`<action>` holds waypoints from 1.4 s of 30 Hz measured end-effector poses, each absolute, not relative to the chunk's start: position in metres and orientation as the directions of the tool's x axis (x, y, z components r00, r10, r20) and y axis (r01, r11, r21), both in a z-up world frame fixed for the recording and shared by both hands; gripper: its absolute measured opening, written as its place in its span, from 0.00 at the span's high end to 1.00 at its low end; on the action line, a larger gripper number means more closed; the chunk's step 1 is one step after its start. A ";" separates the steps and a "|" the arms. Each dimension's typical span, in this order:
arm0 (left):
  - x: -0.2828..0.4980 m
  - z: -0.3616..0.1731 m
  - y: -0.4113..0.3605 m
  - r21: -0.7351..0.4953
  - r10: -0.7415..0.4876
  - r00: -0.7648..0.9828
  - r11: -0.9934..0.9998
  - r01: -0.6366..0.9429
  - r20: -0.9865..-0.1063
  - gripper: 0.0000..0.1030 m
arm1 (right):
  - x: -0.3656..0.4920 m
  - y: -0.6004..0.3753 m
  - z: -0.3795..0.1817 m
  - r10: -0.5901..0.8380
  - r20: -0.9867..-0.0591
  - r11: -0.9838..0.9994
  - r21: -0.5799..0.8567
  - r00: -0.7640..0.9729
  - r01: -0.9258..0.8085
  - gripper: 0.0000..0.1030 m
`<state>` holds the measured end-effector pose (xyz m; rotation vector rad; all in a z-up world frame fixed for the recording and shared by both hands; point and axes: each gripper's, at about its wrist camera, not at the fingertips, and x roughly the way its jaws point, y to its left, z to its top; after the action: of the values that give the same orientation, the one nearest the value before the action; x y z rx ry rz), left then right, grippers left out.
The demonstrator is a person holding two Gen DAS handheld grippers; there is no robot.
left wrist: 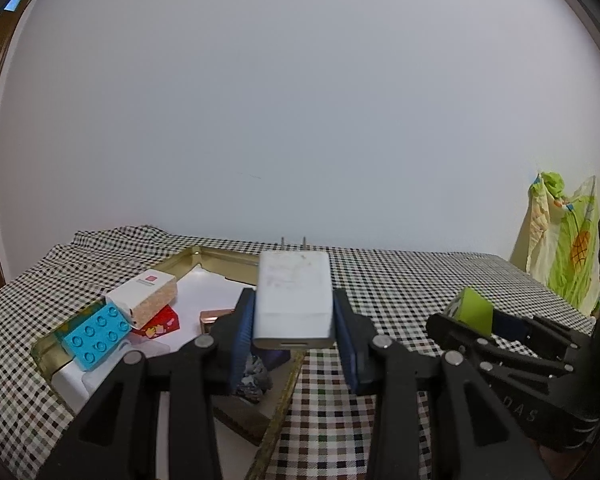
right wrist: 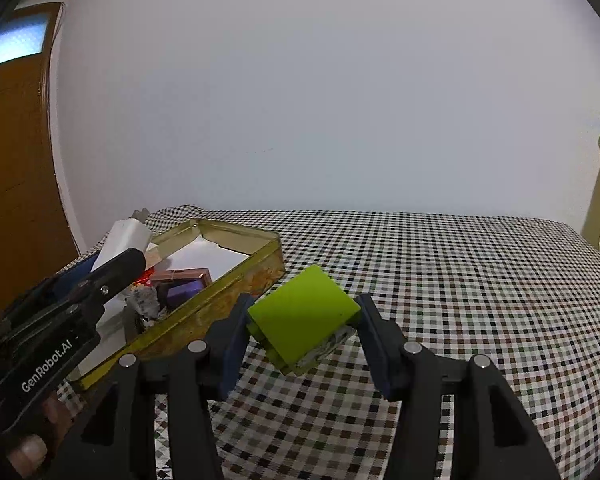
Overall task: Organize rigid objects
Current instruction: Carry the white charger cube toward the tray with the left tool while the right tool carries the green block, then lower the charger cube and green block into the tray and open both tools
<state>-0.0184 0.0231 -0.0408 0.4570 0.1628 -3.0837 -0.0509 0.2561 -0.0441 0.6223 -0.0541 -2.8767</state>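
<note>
Two grippers each carry one item above the checked tablecloth (right wrist: 440, 280). Left gripper (left wrist: 293, 320): jaws clamped on the white rectangular plastic charger (left wrist: 294, 300), over the gold metal tray's (right wrist: 236, 284) right edge. Right gripper (right wrist: 302, 320): jaws clamped on the lime-green plastic block (right wrist: 304, 312), beside that edge. Step in hand: transport. Next, probably lower each item into bare tray space, then release.

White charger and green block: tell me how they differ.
The white charger is a smooth slab with metal prongs at its far end; the green block is lime, boxy and has none. The charger sits square in the left tool; the block sits tilted in the right tool. Both are held above the checkered cloth.
</note>
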 end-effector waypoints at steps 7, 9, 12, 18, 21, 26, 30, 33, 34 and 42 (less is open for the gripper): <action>-0.015 -0.040 0.015 -0.111 -0.012 -0.957 -0.993 0.047 -0.291 0.64 | -0.054 0.249 -0.045 -0.230 -0.410 -0.973 0.095 -0.883 0.210 0.47; -0.015 -0.040 0.014 -0.114 -0.012 -0.955 -0.992 0.048 -0.295 0.64 | -0.057 0.245 -0.045 -0.240 -0.411 -0.971 0.095 -0.879 0.221 0.47; -0.018 -0.038 0.015 -0.109 -0.019 -0.953 -0.992 0.055 -0.301 0.64 | -0.058 0.240 -0.046 -0.254 -0.414 -0.967 0.096 -0.874 0.235 0.47; -0.015 -0.038 0.000 -0.101 -0.043 -0.948 -0.992 0.079 -0.316 0.64 | -0.064 0.228 -0.047 -0.278 -0.419 -0.960 0.093 -0.864 0.264 0.47; -0.016 -0.037 -0.010 -0.100 -0.062 -0.942 -0.990 0.100 -0.331 0.64 | -0.069 0.220 -0.046 -0.294 -0.421 -0.955 0.087 -0.858 0.285 0.47; -0.021 -0.027 -0.035 -0.092 -0.115 -0.920 -0.983 0.160 -0.375 0.64 | -0.086 0.200 -0.035 -0.335 -0.422 -0.940 0.088 -0.842 0.330 0.47; -0.032 -0.022 -0.049 -0.068 -0.137 -0.891 -0.981 0.183 -0.432 0.64 | -0.106 0.176 -0.022 -0.367 -0.433 -0.924 0.070 -0.823 0.375 0.47; -0.041 -0.023 -0.056 -0.055 -0.145 -0.870 -0.980 0.193 -0.471 0.64 | -0.122 0.155 -0.019 -0.386 -0.459 -0.912 0.060 -0.800 0.406 0.47; -0.043 -0.025 -0.059 -0.057 -0.145 -0.864 -0.979 0.197 -0.483 0.64 | -0.128 0.148 -0.019 -0.390 -0.472 -0.909 0.059 -0.790 0.413 0.47; -0.053 -0.041 -0.074 -0.033 -0.159 -0.816 -0.976 0.213 -0.556 0.64 | -0.162 0.106 -0.033 -0.375 -0.574 -0.901 0.041 -0.728 0.432 0.47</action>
<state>-0.0533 -0.0740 -0.0408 0.8506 0.1388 -2.8166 -0.1619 0.1061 -0.0332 0.8254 0.1320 -2.5707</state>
